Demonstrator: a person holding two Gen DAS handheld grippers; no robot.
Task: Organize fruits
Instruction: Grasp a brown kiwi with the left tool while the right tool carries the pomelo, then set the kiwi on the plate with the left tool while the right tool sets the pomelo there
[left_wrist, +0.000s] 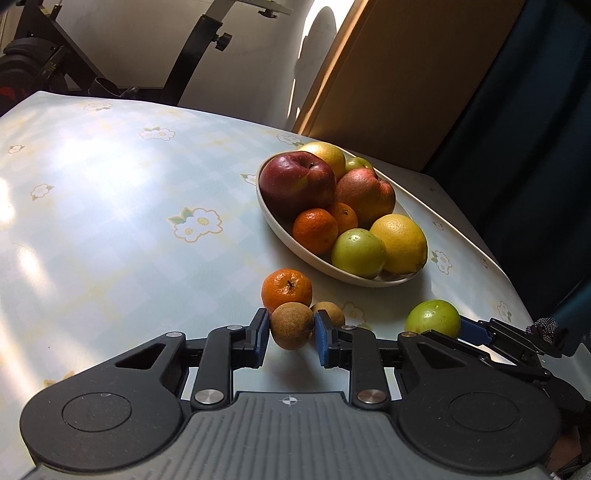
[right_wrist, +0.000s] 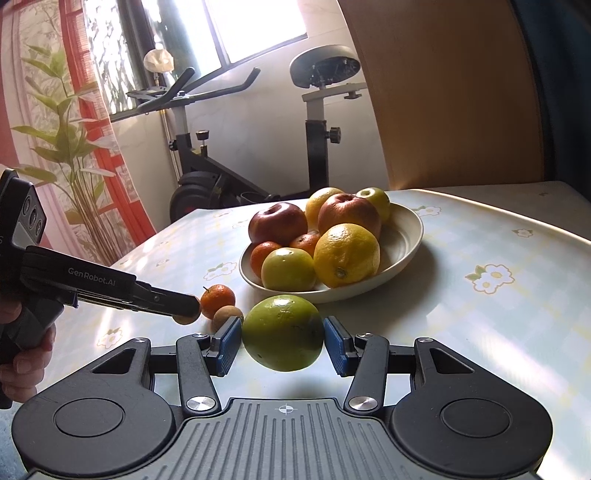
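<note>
Left tongs (left_wrist: 291, 334) clamped on a brown fruit (left_wrist: 291, 330) between the pads. Right tongs (right_wrist: 282, 341) gripping a green fruit (right_wrist: 282, 332) likewise. Just past the left tips, another brown fruit (left_wrist: 330, 312) and a mandarin (left_wrist: 287, 290). Farther ahead and rightward, the bowl (left_wrist: 277, 229), nearer the right tongs.

Daylight pours through the window (right_wrist: 255, 26), glare streaks the tabletop (left_wrist: 110, 162), fisheye bends the edges, everything sharp, shadows soft.
</note>
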